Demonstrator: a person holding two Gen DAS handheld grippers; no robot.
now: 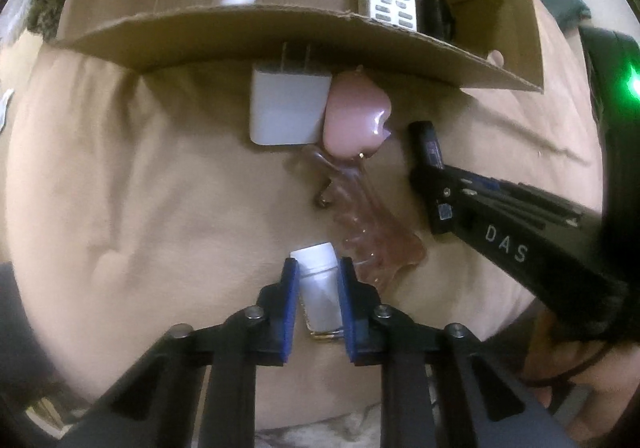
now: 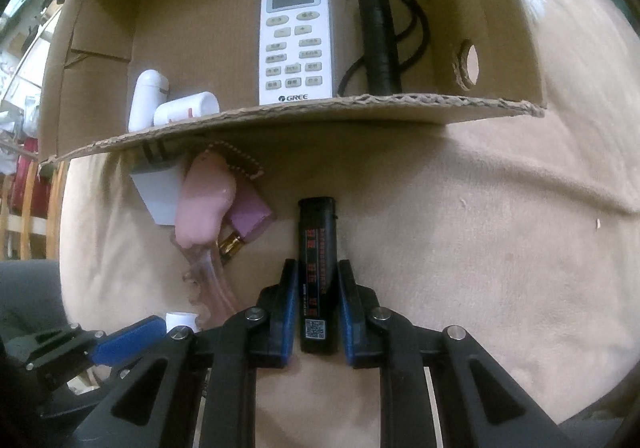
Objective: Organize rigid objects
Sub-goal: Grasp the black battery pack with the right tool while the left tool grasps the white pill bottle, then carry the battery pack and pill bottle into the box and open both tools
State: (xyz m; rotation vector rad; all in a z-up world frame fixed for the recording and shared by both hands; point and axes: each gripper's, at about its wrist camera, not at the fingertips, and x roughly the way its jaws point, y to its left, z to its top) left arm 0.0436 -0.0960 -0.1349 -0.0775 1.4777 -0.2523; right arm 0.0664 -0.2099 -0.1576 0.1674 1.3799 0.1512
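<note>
left gripper: blue pads closed on the small white bottle, cap pointing away from the fingers
right gripper: clamped on the black lighter, long axis running straight ahead between the pads
handling: both look light, rigid and smooth; likely to slip, so hold mid-body
beyond the fingertips: white charger and pink case against the box wall
farther on: cardboard box holding a white remote

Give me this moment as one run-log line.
left gripper: shut on white-capped bottle | right gripper: shut on black lighter | both on beige cushion | cardboard box: holds remote
</note>
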